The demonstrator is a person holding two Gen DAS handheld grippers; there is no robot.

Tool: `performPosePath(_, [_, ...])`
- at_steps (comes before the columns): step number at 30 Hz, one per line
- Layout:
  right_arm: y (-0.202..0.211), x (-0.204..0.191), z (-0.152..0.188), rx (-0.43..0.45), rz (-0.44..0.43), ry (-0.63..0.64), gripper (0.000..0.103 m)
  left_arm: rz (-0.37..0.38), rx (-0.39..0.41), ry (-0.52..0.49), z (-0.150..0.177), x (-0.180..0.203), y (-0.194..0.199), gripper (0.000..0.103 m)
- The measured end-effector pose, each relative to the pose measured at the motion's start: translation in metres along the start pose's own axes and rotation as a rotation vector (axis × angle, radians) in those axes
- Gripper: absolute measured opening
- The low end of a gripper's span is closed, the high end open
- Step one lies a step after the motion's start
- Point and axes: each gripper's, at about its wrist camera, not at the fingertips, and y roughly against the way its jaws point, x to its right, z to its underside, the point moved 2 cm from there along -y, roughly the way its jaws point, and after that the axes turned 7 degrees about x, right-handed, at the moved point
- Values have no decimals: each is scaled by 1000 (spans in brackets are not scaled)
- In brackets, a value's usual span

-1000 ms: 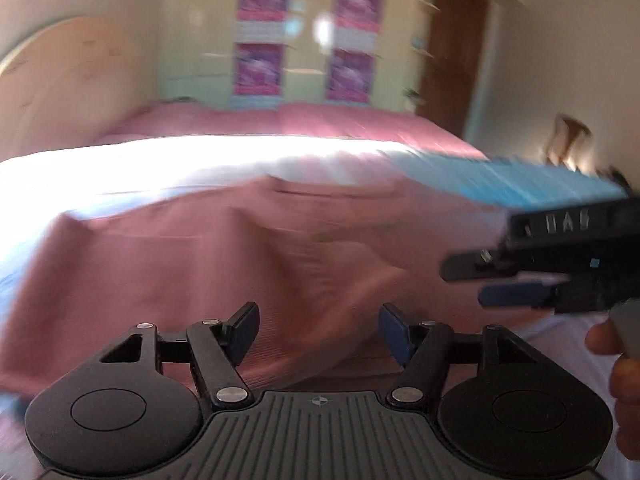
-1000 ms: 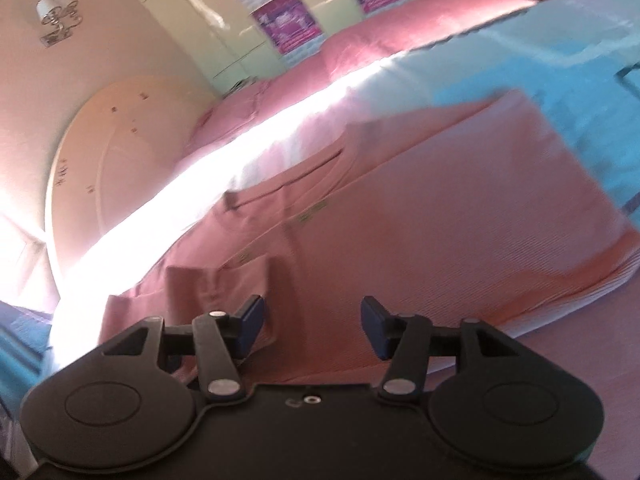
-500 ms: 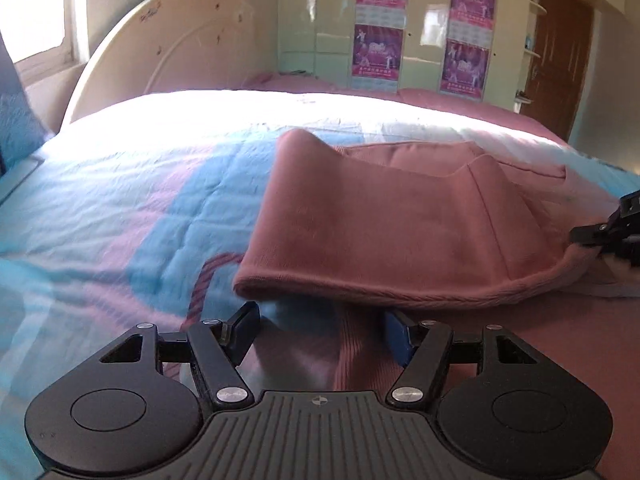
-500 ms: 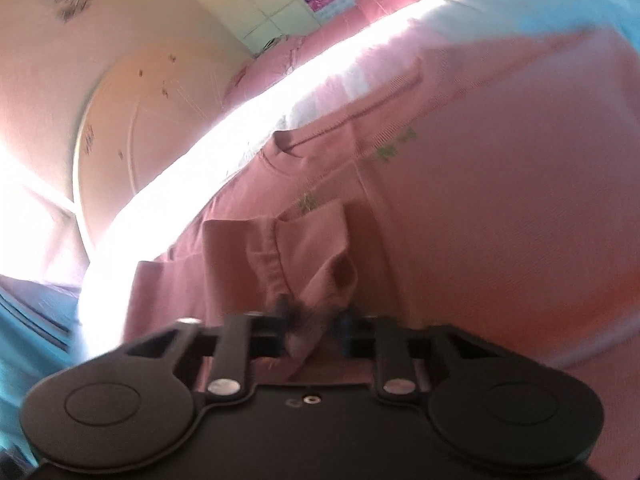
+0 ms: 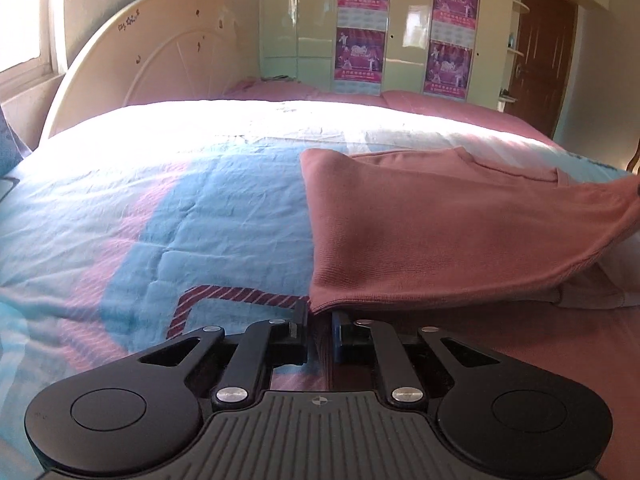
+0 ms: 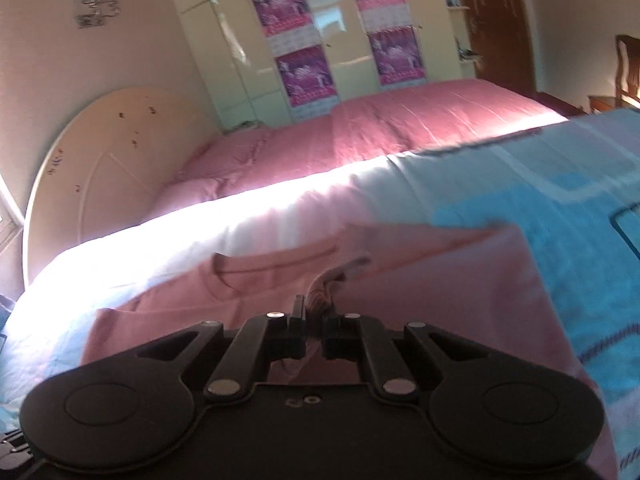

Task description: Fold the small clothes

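Observation:
A small pink shirt [image 5: 440,220] lies on the bed's blue and pink quilt [image 5: 180,208], its near side folded over and lifted at the right. My left gripper [image 5: 320,322] is shut on the shirt's near left corner. In the right wrist view the shirt [image 6: 440,280] spreads ahead with its neckline toward the headboard. My right gripper [image 6: 316,326] is shut on a bunched fold of the shirt, held just above the rest of it.
A cream headboard [image 5: 160,68] stands at the left end of the bed. Pink pillows [image 6: 400,128] lie along the far side. A wardrobe with purple posters [image 5: 400,28] and a brown door [image 5: 544,52] are behind.
Both grippers were open a second ago. The right one closed on the shirt first, then the left closed on the near corner. The shirt's side is now folded over and lifted.

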Motion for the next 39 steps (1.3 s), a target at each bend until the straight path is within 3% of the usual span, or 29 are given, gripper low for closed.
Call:
performPosePath(18, [-4,37,41,-62,47,-21,7,33,-26,-51,-1,0,5,10])
performPosePath(20, [-11,45,46,-112,88,-30,13,41,-32,-77,-1,0,10,12])
performPosePath(21, [-11,50,47,-129,110,-48,19,34,-26,-70,-2,-3,15,22])
performPosePath(23, [3,54,41,-90,198,-53,31,20,25,24,-8,-13,36,29])
performPosePath(24, [13,52,36,-53,220,-36,30,34,46,67,-12,-14,43,29])
performPosePath(28, [19,19,29,-25,102,60,26,105,54,48,-22,18,36,29])
performPosePath(31, [3,-9,43,-102,22,130,23,160,-10,-8,-16,50,15,29])
performPosePath(33, [-6,-18,61,-175,11,195,22,201,-71,-51,-4,70,4,29])
performPosePath(34, [-9,-19,69,-213,25,229,22,186,-64,-82,-2,78,6,29])
performPosePath(37, [2,-25,73,-184,30,293,24,245,-6,-82,-9,103,21,29])
performPosePath(39, [7,-35,68,-143,-26,285,27,285,-11,-119,-9,127,19,29])
